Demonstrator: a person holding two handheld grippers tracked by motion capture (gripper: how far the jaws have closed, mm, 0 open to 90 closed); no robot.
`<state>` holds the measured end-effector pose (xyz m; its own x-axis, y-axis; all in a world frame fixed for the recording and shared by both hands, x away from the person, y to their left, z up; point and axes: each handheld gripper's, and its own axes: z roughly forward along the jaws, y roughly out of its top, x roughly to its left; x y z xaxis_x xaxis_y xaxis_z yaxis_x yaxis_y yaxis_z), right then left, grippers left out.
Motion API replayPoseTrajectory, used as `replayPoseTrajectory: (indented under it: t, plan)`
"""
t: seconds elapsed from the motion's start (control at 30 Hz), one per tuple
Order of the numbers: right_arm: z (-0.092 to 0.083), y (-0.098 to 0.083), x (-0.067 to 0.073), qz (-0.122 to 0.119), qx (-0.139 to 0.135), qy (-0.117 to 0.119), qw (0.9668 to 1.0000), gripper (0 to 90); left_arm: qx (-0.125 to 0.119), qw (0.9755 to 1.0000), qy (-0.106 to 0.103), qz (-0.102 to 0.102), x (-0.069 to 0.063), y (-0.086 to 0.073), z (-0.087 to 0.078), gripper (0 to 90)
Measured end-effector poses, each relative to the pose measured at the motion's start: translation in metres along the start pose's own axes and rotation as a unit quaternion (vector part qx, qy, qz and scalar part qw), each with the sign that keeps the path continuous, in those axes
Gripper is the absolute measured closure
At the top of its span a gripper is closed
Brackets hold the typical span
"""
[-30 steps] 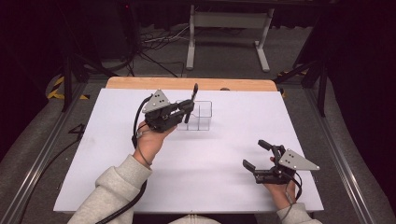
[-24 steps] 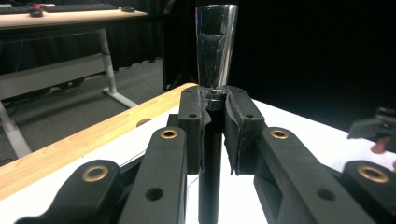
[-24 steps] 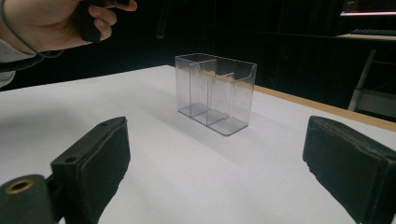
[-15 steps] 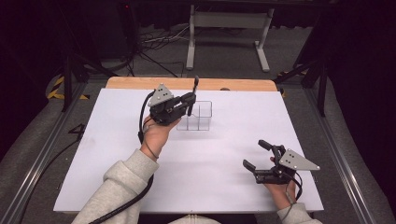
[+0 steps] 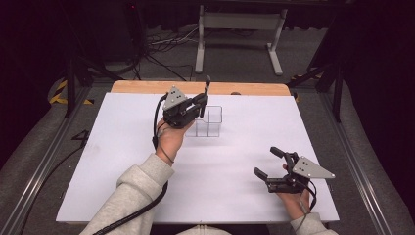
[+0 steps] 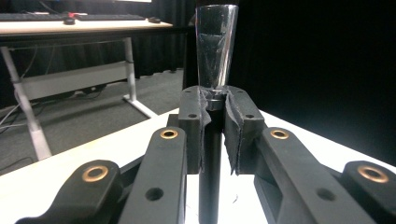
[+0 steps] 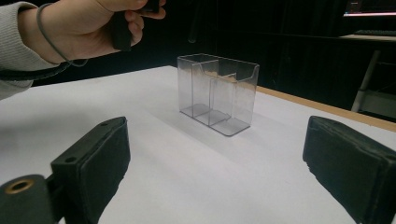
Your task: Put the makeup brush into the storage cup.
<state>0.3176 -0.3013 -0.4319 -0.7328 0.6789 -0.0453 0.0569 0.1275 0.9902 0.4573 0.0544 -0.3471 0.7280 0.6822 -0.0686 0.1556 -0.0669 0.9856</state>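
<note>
Above the clear box (image 5: 208, 121), near the far edge of the tabletop (image 5: 122, 161), a dark stick-like thing (image 5: 207, 87) w/ a shiny flared top is clamped in the left tool (image 5: 201, 100). In the left tool's view the stick (image 6: 211, 154) runs up between both pads, which press on it from either side; its glossy tapered end rises above the jaws. The stick stands roughly upright, its lower part hidden behind the tool in the high view, so can't tell if it reaches into a compartment. The box is see-through plastic w/ dividers, standing upright on the white sheet; from the right tool's view the box (image 7: 218, 93) sits well ahead, w/ the left hand (image 7: 88, 25) above and to one side. The right tool (image 5: 270, 165) rests low at the near right of the tabletop, well apart from the box, jaws spread wide w/ nothing between.
</note>
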Motion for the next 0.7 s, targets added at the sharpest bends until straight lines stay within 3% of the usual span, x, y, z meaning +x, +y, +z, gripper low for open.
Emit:
replayPoseTrajectory:
  t: [0.3, 0.4, 0.47, 0.5, 0.7]
  plan:
    - [-0.001, 0.000, 0.000, 0.001, -0.001, 0.002, 1.0000, 7.8, -0.002, 0.9999, 0.012, -0.003, 0.001, 0.000, 0.006, 77.7]
    - [-0.001, 0.000, 0.000, 0.001, -0.002, 0.002, 1.0000, 7.8, -0.005, 0.9997, 0.018, -0.018, 0.003, -0.003, 0.009, 77.7]
    - [-0.001, 0.000, 0.000, 0.000, -0.003, 0.003, 1.0000, 7.8, -0.005, 0.9997, 0.020, -0.015, 0.003, -0.004, 0.010, 77.6]
    - [-0.001, 0.000, 0.000, 0.000, -0.003, 0.003, 1.0000, 7.8, -0.007, 0.9995, 0.030, -0.007, 0.003, -0.006, 0.011, 77.6]
    - [0.000, 0.000, 0.000, 0.000, -0.003, 0.004, 1.0000, 7.8, -0.002, 0.9996, 0.029, -0.006, 0.008, -0.011, 0.014, 77.7]
